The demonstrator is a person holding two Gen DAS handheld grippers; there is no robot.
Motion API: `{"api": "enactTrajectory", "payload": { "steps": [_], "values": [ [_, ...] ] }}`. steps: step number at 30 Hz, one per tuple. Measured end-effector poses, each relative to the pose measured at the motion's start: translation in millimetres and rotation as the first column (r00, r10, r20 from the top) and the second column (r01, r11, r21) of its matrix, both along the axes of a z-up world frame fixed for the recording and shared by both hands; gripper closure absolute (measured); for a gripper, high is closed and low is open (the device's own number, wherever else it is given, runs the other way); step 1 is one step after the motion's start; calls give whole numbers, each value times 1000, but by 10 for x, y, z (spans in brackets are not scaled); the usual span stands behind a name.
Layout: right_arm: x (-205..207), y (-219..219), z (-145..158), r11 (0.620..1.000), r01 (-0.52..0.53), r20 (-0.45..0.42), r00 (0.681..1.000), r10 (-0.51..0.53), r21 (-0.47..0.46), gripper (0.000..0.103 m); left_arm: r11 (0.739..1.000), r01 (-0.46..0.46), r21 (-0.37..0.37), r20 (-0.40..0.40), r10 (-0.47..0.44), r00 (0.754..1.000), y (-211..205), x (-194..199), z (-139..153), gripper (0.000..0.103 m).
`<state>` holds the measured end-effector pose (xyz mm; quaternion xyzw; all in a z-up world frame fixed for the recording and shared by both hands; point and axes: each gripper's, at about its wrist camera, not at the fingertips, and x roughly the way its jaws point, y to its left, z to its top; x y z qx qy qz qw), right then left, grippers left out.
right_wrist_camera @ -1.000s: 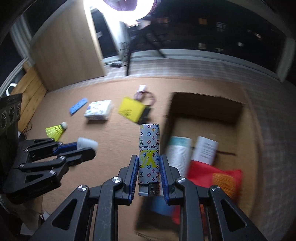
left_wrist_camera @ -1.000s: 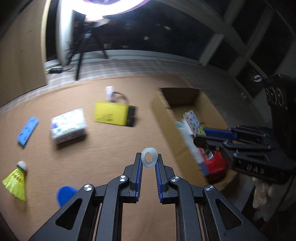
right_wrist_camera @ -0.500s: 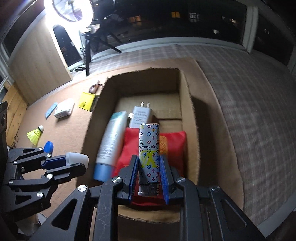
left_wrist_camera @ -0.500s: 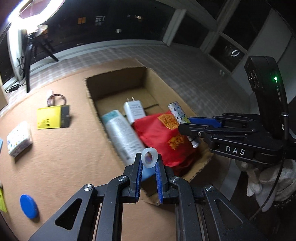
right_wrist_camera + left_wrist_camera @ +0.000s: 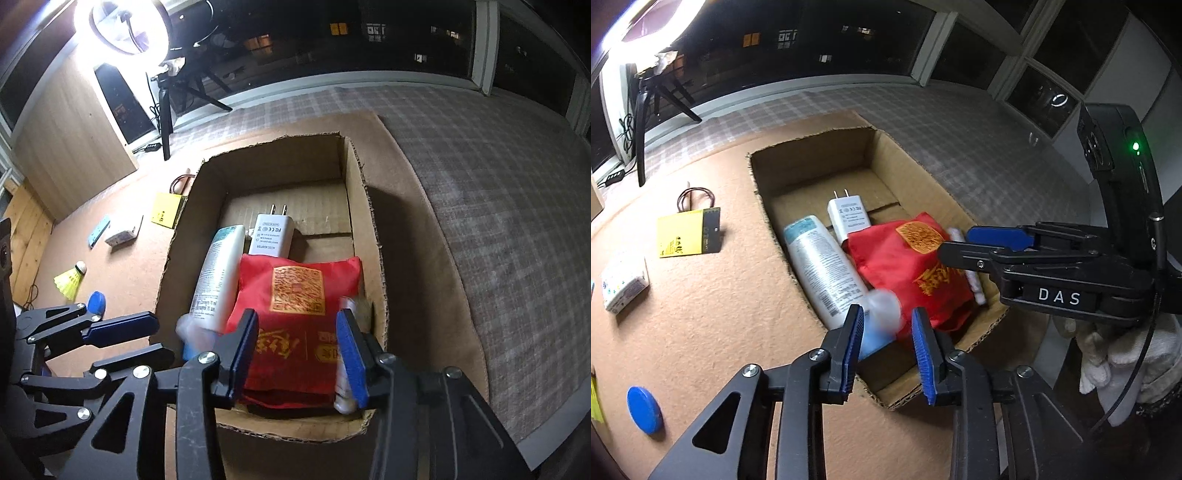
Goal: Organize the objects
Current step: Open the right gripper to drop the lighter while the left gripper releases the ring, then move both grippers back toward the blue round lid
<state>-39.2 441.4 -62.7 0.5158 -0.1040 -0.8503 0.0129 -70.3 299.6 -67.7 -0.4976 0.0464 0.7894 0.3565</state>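
An open cardboard box [image 5: 812, 158] [image 5: 273, 151] holds a white tube [image 5: 823, 266], a white charger [image 5: 849, 214] and a red pouch [image 5: 916, 266] [image 5: 295, 295]. My left gripper [image 5: 887, 325] [image 5: 159, 336] hangs over the box's near left corner with its jaws opening. A small white cap [image 5: 884, 310] is a blur between the pads, loose from them. My right gripper [image 5: 297, 325] [image 5: 956, 243] is over the red pouch, its jaws also opening with nothing pressed between them. The patterned lighter [image 5: 973, 280] [image 5: 347, 350] lies by the box's right wall, beside the pouch.
On the brown mat left of the box lie a yellow pack [image 5: 689, 236], a tissue pack [image 5: 624, 284], a blue lid [image 5: 644, 408], a hair tie [image 5: 696, 194] and a yellow shuttlecock [image 5: 70, 284]. A ring light on a tripod [image 5: 125, 22] stands behind. A gloved hand [image 5: 1126, 354] holds the right gripper.
Both grippers swung from over the mat to over the box, then stopped. Their jaws have spread: the left let go of the white cap, the right let go of the lighter, which dropped into the box.
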Motion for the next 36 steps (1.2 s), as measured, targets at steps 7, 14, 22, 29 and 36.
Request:
{"api": "enactTrajectory", "payload": {
  "steps": [7, 14, 22, 29, 36],
  "values": [
    [6, -91, 23, 1000, 5, -5, 1000, -5, -15, 62, 1000, -20, 0, -27, 20, 999, -144, 33, 108, 73],
    [6, -296, 102, 999, -13, -38, 999, 12, -30, 60, 999, -47, -11, -64, 46, 997, -379, 98, 231, 70],
    [-31, -623, 188, 998, -53, -89, 995, 50, -29, 59, 994, -108, -32, -104, 104, 989, -763, 120, 315, 65],
    [-107, -938, 206, 993, -102, -107, 990, 94, -65, 49, 979, -199, -43, -88, 194, 977, -1289, 92, 234, 60],
    [-197, -1287, 172, 984, -160, -91, 984, 153, -84, 49, 941, -337, -42, -31, 336, 941, -2054, 15, 65, 42]
  ]
}}
